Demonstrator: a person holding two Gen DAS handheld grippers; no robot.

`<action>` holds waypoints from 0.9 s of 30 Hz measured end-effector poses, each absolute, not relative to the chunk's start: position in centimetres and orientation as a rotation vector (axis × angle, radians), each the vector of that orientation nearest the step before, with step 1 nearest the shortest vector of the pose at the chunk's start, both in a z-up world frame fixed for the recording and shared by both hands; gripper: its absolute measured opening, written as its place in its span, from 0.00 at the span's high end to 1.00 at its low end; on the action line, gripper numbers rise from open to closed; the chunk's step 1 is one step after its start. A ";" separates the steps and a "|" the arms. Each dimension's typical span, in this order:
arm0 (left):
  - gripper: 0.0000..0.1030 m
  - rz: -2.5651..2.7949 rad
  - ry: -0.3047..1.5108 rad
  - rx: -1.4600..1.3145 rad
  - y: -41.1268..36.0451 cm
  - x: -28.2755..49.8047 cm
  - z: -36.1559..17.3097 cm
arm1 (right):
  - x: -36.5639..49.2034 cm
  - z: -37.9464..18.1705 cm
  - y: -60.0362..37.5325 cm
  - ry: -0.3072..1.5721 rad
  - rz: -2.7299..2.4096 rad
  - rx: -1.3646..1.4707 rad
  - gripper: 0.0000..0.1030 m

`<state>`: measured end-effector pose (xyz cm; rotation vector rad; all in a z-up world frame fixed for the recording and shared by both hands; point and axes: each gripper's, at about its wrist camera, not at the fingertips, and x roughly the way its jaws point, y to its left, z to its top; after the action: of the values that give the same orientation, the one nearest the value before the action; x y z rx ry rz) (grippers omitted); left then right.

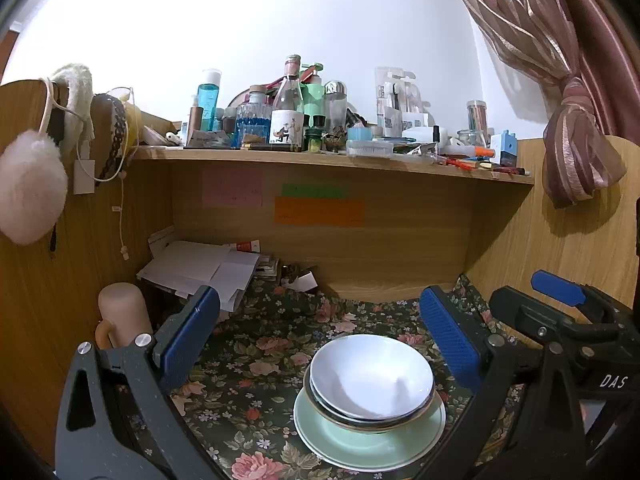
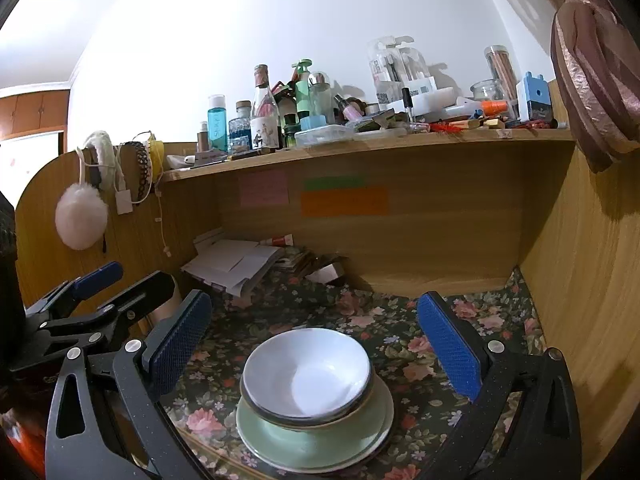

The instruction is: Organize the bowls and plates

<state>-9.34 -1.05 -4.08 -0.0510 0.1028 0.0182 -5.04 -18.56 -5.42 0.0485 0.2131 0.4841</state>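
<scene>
A stack stands on the floral tablecloth (image 1: 256, 380): a white bowl (image 1: 372, 376) nested in another bowl, on a pale green plate (image 1: 360, 444) with a white plate under it. The same bowl (image 2: 306, 372) and green plate (image 2: 320, 442) show in the right wrist view. My left gripper (image 1: 320, 344) is open and empty, just behind and above the stack. My right gripper (image 2: 316, 340) is open and empty too, with the stack between its fingers. The right gripper (image 1: 560, 312) shows at the right of the left wrist view; the left gripper (image 2: 100, 300) shows at the left of the right wrist view.
A wooden desk hutch (image 1: 400, 256) walls the back and both sides. Its shelf (image 1: 320, 156) carries many bottles and jars. Loose papers (image 1: 200, 268) lie at the back left. A beige mug (image 1: 124, 316) stands at the left. A tied curtain (image 1: 576, 132) hangs at the right.
</scene>
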 end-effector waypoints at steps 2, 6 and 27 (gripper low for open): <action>0.02 0.020 0.103 -0.049 -1.1 -9.3 -4.1 | -5.0 -5.4 -18.5 0.213 0.485 0.049 0.00; 0.02 0.021 0.105 -0.048 -1.1 -9.2 -4.0 | -5.0 -5.4 -18.5 0.211 0.487 0.051 0.00; 0.02 0.012 0.109 -0.050 -1.0 -9.1 -4.2 | -4.9 -5.5 -18.6 0.212 0.486 0.058 0.00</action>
<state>-9.12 -1.00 -4.17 -0.0502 0.1089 0.0120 -4.85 -18.57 -5.50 0.0583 0.2116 0.4862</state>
